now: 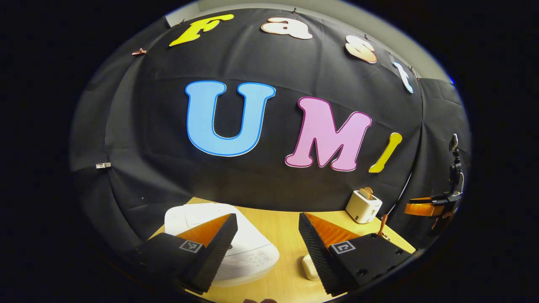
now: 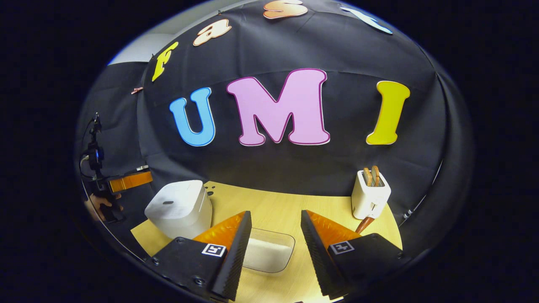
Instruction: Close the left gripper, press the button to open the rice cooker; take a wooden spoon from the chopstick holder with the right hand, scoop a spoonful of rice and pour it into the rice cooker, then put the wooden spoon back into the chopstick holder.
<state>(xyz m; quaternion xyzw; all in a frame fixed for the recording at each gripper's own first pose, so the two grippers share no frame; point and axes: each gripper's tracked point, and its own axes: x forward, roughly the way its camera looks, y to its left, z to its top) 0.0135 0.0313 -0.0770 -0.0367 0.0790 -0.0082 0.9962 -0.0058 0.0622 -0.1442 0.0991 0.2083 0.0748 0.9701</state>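
Rice cooker [image 1: 236, 244] sat closed on the wooden table [image 1: 278, 227], low and slightly left of my left gripper [image 1: 267, 248], which was the nearer of the two, and its jaws were spread apart, not yet clenched for pressing the button. My right gripper [image 2: 273, 252] was also released, over the clear tray of rice [image 2: 269, 252], with the white chopstick holder [image 2: 370, 198] ahead to the right and the wooden spoon [image 2: 363, 225] leaning beside it. I could read no brand or writing on the cooker.
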